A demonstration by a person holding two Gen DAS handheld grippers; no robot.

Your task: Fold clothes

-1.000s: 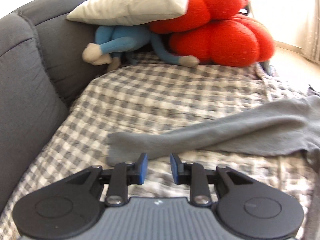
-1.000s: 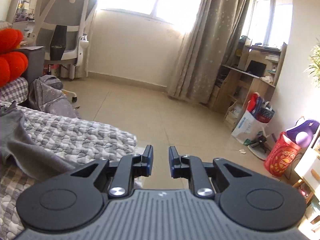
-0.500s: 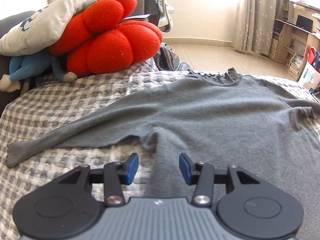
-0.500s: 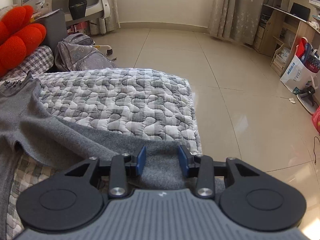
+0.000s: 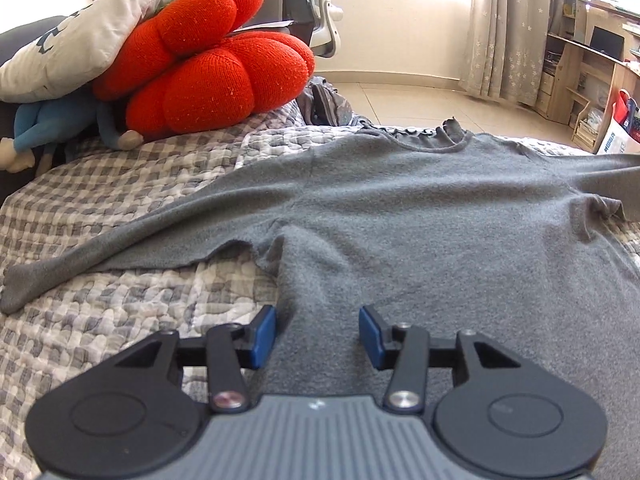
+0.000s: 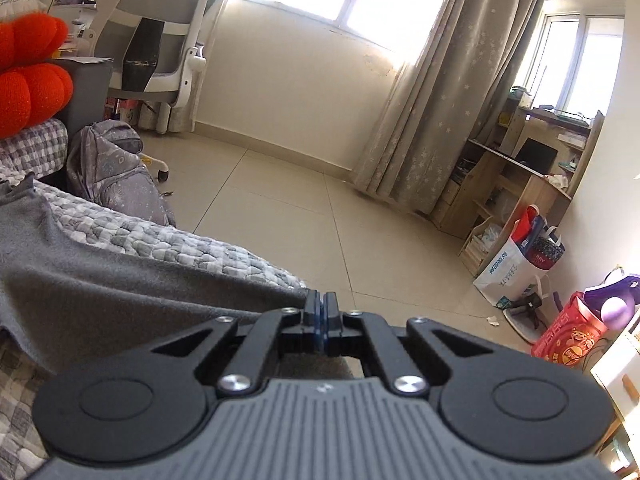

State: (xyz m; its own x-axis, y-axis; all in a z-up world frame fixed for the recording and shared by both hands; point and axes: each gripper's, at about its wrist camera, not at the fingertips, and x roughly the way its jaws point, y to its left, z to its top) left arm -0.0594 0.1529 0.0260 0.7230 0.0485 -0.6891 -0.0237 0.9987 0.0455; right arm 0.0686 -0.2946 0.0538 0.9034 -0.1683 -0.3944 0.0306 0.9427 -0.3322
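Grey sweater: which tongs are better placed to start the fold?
Right, probably. The right tongs are shut, seemingly on the grey sweater at the quilt's edge. The left tongs are open over the hem, gripping nothing yet.

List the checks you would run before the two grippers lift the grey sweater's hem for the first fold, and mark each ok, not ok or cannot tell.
1. Right gripper shut: ok, its pads are together.
2. Right gripper actually holding the grey sweater: cannot tell; the cloth reaches the pads, but the pinch itself is hidden.
3. Left gripper closed on the hem: not ok; its jaws stand open with sweater cloth between them.
4. Sweater body spread flat on the checked quilt: ok, apart from a small ruck near the armpit.
5. Left sleeve laid out straight: ok.
6. Red cushion off the sweater: ok, it sits apart.
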